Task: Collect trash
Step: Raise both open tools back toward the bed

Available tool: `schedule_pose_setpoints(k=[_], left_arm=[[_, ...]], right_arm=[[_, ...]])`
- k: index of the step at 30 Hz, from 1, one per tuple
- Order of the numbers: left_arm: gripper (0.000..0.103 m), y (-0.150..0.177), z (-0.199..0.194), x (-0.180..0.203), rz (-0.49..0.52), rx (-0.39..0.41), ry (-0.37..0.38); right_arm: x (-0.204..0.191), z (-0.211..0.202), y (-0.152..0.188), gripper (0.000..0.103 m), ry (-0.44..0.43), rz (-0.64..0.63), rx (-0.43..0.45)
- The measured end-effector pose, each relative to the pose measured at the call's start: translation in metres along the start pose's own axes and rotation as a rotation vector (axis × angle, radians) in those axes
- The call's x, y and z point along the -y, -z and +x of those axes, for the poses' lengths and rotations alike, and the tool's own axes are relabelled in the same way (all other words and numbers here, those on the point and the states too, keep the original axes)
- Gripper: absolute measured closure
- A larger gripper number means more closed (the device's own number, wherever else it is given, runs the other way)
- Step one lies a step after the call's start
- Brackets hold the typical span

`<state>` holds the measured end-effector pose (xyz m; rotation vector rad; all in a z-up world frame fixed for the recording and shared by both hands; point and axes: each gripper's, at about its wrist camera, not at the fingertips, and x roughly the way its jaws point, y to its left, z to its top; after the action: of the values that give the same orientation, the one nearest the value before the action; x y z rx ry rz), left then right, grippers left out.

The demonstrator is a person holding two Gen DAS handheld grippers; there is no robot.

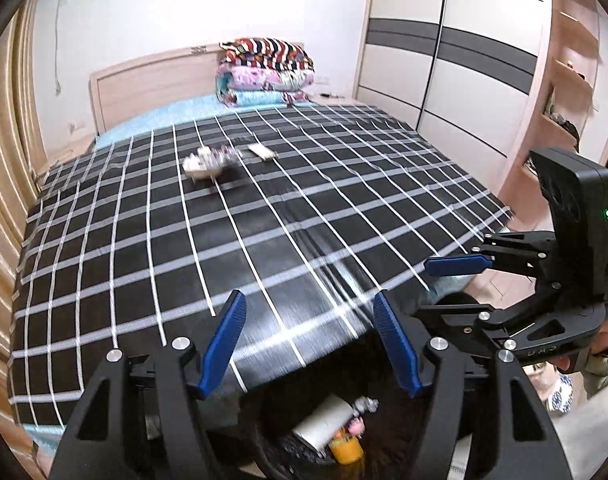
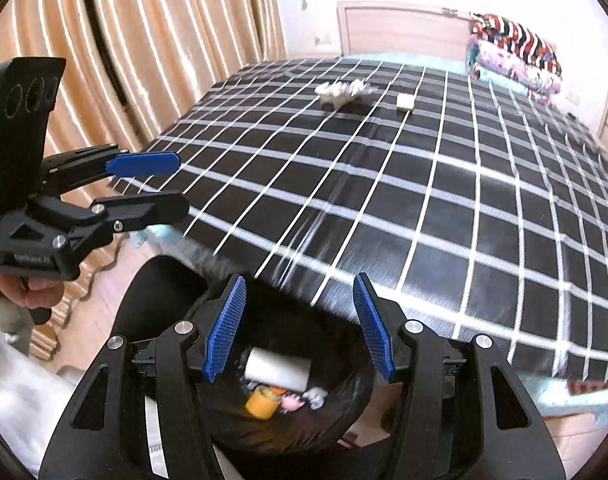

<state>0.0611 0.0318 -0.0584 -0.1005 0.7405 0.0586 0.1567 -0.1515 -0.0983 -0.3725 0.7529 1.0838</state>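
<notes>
You hold both grippers above a black-lined trash bin [image 2: 288, 412] that stands on the floor at the foot of a bed. Your left gripper [image 1: 310, 344] has its two blue pads spread wide apart with nothing between them, and your right gripper [image 2: 300, 328] is spread just as wide and also holds nothing. Inside the bin lie a white paper roll [image 2: 278, 370], an orange-yellow cup [image 2: 260, 402], a small pink scrap [image 2: 292, 402] and a crumpled grey-white wad [image 2: 316, 396], all close together at the bottom. The bed is covered by a black spread with a white and grey grid [image 1: 264, 208]. Well away from you, near the middle of that spread, sits a crumpled heap of white and pale paper trash [image 2: 344, 92], loose, wrinkled and somewhat blurred. Just beside it, toward the wardrobe side, lies a small flat cream-coloured box or pad [image 2: 405, 103], apart from the heap. At the head of the bed a stack of folded quilts [image 1: 266, 72], striped and floral, rests against the wooden headboard [image 1: 152, 80]. Beige curtains [image 2: 144, 40] hang along one side of the bed.
</notes>
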Motion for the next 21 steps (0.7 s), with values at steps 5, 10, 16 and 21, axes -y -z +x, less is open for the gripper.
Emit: schedule_pose_setpoints(k=[5, 10, 16, 21], left_arm=[[0.036, -0.026, 0.008, -0.012, -0.010, 0.025, -0.018], [0.031, -0.051, 0.023, -0.022, -0.034, 0.041, -0.029], [0.029, -0.075, 0.052, -0.030, -0.057, 0.035, -0.047], [0.029, -0.091, 0.081, -0.044, -0.095, 0.012, -0.066]], right_arm=[[0.017, -0.002, -0.026, 0.048, 0.033, 0.001, 0.045], [0.033, 0.004, -0.051, 0.048, 0.061, 0.009, 0.073], [0.051, 0.021, -0.079, 0.048, 0.084, 0.016, 0.092], [0.067, 0.036, -0.097, 0.048, 0.096, 0.032, 0.097]])
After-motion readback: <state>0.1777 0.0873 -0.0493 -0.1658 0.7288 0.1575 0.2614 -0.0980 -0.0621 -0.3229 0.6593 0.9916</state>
